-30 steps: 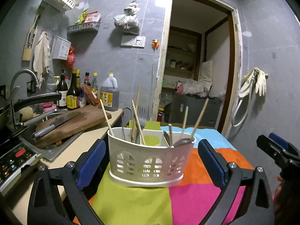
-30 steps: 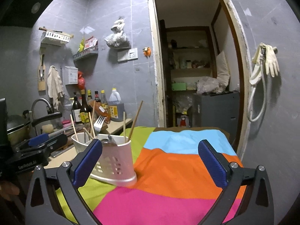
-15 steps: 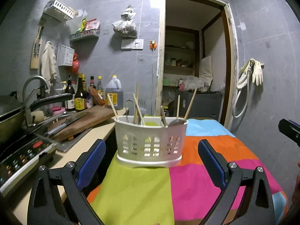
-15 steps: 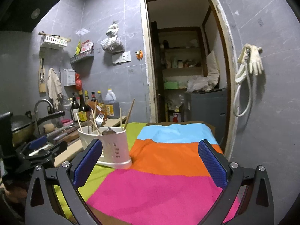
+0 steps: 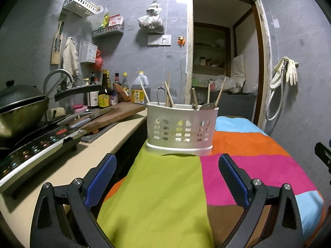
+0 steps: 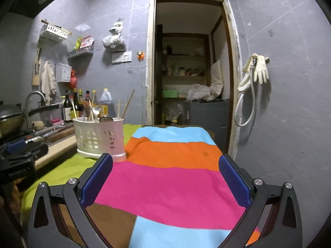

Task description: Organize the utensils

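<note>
A white slotted utensil caddy (image 5: 182,130) stands on the striped cloth (image 5: 169,186), holding several chopsticks (image 5: 169,92), a spoon and a fork. It also shows in the right wrist view (image 6: 99,138), at the left. My left gripper (image 5: 166,183) is open and empty, low over the cloth, well short of the caddy. My right gripper (image 6: 165,183) is open and empty over the pink stripe, to the right of the caddy. The left gripper shows at the left edge of the right wrist view (image 6: 22,150).
A counter (image 5: 86,161) runs along the left with an induction cooker (image 5: 35,150), a wok (image 5: 18,111), a sink, a cutting board with a knife (image 5: 111,115) and bottles (image 5: 103,97). A doorway (image 6: 190,78) opens behind the table. Rubber gloves and a hose (image 6: 254,78) hang on the right wall.
Both grippers have pulled back and lowered away from the caddy, which now looks smaller and farther off. Both stay open and empty.
</note>
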### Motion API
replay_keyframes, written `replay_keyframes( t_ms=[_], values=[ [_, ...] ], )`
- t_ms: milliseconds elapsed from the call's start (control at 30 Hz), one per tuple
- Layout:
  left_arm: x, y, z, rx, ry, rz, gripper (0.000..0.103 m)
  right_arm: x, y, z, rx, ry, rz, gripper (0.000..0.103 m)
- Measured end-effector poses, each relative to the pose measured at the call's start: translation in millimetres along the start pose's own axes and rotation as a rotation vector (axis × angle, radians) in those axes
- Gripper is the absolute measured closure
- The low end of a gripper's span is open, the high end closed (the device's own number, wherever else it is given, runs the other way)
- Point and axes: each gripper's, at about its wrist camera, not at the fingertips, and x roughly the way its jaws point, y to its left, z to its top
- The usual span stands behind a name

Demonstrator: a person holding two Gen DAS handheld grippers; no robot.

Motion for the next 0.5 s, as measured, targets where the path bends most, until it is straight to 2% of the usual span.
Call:
replay_keyframes(
  t_ms=[167, 500],
  values=[
    [-4.4, 0.3, -14.6, 0.013, 0.003, 0.02, 0.006, -9.6, -0.3, -9.1, -0.012, -0.013, -0.036, 0.0],
    [-3.4, -1.9, -28.2, 0.031, 0.012, 0.026, 0.006, -8.1, -3.9, -18.1, 0.009, 0.021, -0.045, 0.0]
  ],
)
